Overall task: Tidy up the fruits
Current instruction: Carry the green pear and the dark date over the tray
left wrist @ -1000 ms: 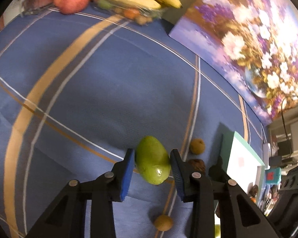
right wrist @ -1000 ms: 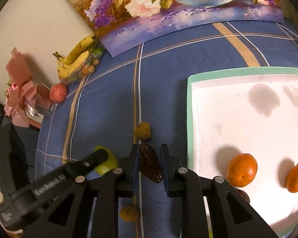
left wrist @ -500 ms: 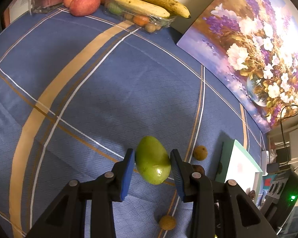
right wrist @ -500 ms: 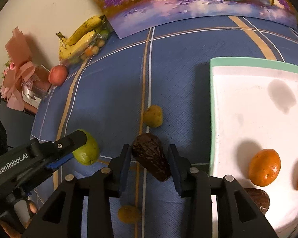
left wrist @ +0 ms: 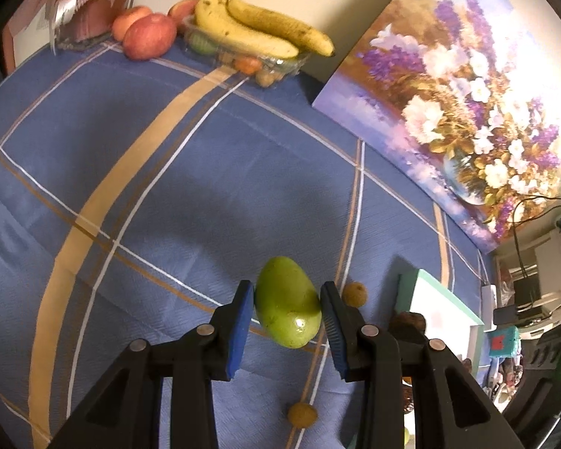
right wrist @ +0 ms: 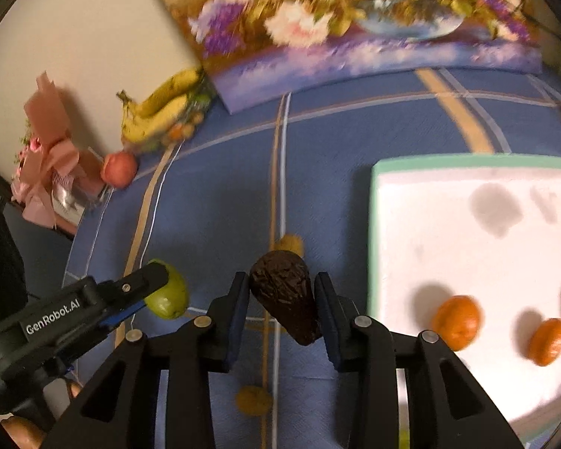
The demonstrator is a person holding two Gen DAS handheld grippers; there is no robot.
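My left gripper is shut on a green mango and holds it above the blue checked tablecloth; the mango also shows in the right wrist view. My right gripper is shut on a dark brown wrinkled avocado, lifted off the cloth. The white tray with a green rim lies to the right and holds mandarins. Two small brown round fruits lie on the cloth below the right gripper.
Bananas on a clear fruit box, red apples and a pink gift bundle stand at the table's far edge. A flower painting leans on the wall. Shelves and cables stand past the tray.
Both grippers have risen with their fruit. The right gripper closed around the avocado and lifted it; its view has tilted up towards the painting.
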